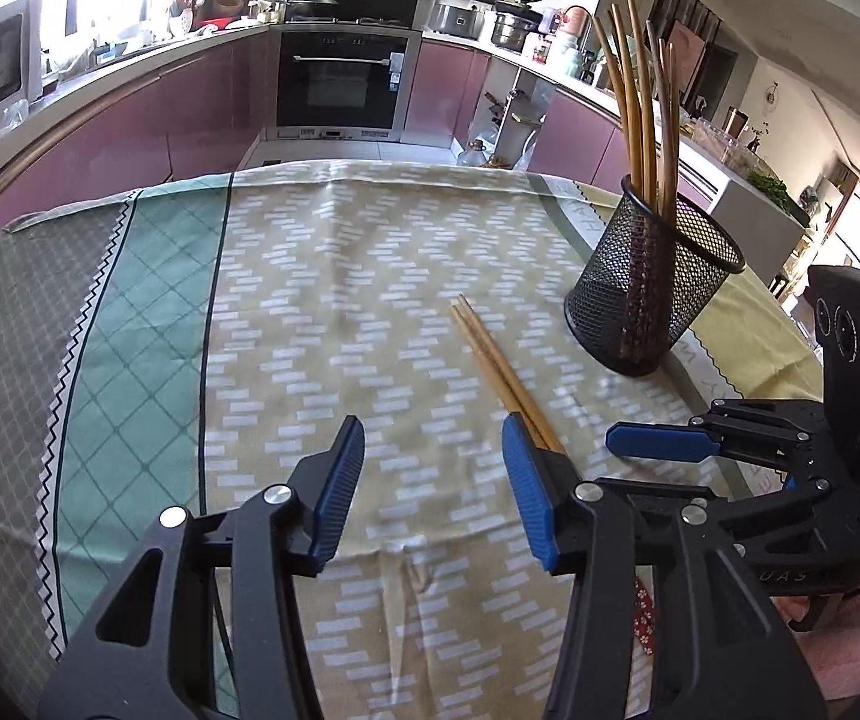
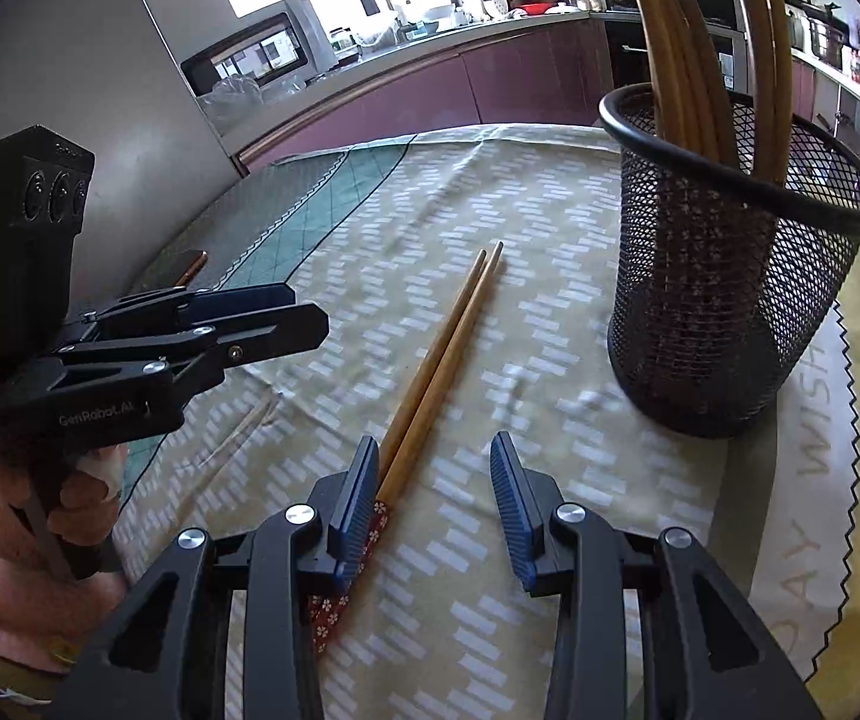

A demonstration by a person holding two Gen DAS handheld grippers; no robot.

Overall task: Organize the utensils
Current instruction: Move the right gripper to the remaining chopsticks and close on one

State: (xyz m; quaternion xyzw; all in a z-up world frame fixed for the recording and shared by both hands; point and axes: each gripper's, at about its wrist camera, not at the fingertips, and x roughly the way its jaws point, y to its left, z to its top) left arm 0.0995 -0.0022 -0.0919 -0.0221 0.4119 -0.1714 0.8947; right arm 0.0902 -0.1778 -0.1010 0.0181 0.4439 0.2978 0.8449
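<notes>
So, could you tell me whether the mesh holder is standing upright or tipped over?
Upright. The mesh holder stands on its base on the tablecloth, rim on top, with chopsticks standing inside it.

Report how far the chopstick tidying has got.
Done: several chopsticks already stand in the black mesh holder. In hand: nothing is gripped; the left gripper and right gripper are both open, low over the tablecloth, with the loose pair of chopsticks lying beside their inner fingers. Left: pick up that pair and put it in the holder.
</notes>
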